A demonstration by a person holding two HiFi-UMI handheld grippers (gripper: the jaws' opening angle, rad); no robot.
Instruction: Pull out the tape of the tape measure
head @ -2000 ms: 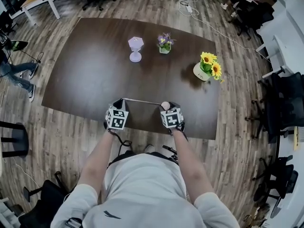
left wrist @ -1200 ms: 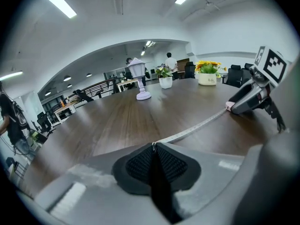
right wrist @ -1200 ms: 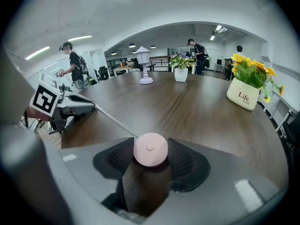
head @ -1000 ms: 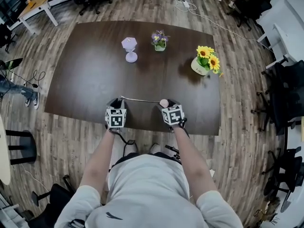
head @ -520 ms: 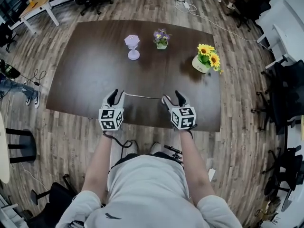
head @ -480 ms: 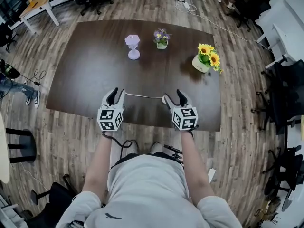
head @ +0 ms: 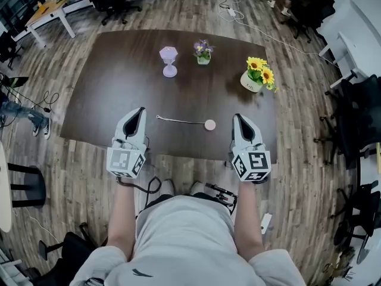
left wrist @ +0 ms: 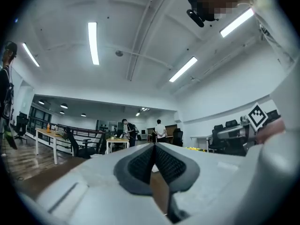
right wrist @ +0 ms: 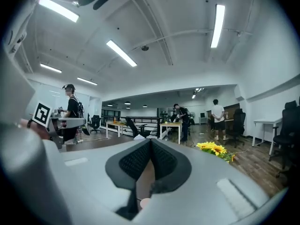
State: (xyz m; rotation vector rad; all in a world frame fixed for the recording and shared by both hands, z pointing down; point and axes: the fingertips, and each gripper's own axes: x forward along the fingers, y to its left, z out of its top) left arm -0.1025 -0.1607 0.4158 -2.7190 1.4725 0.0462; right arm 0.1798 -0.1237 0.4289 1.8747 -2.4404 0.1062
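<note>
— What is shown in the head view?
— The tape measure (head: 209, 124) is seen lying on the dark table (head: 107, 70), its tape (head: 178, 120) drawn out leftward. It is flanked by the left gripper (head: 138, 111) and right gripper (head: 239, 118), both held clear of it.
— And the left gripper view?
— The jaws have just been closed; the pads (left wrist: 140, 163) are pressed together, with nothing caught between.
— The right gripper view?
— Its jaws, too, have just been closed on nothing, and the pads (right wrist: 133, 161) are met.

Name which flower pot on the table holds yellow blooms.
The white pot at the table's right side; the smaller pot near the far edge holds purple flowers.
</note>
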